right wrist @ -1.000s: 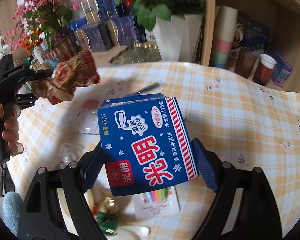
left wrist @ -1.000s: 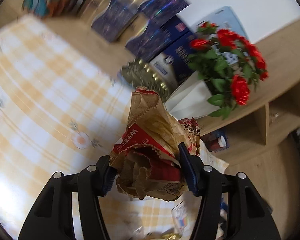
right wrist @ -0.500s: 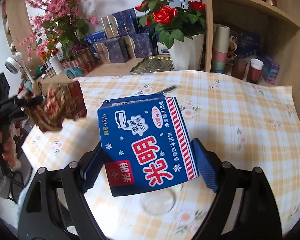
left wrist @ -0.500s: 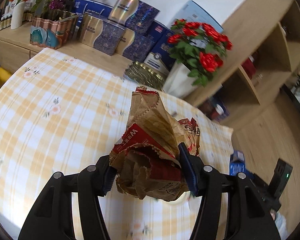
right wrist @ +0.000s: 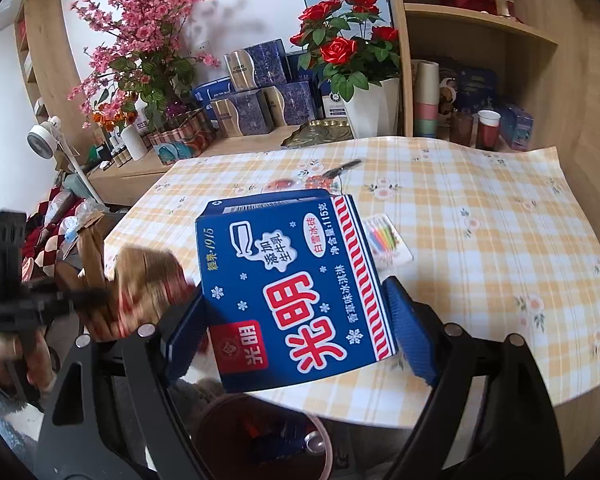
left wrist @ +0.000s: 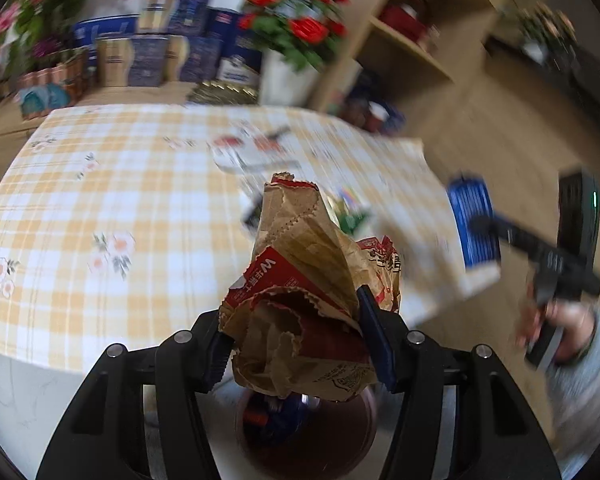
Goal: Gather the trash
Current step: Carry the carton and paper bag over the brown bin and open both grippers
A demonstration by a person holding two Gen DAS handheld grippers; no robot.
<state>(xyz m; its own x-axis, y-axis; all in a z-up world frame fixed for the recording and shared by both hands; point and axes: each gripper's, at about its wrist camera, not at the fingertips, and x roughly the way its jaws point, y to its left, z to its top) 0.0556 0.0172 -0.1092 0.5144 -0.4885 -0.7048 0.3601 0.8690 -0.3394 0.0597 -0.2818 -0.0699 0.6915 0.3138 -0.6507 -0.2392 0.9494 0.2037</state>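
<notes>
both tools have pulled back off the table - now over a brown bin - left tool clamps a crumpled paper bag, right tool grips the blue carton.

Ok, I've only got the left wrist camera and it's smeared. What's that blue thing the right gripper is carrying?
Observer: A blue carton with white and red print, clamped between the right gripper's fingers.
Operator: Is it near the bin?
Observer: Yes. In the right wrist view the bin shows just below the carton, by the table's near edge.
Operator: Any trash left on the table?
Observer: A small packet of coloured candles lies on the checked tablecloth, just right of the carton.
</notes>
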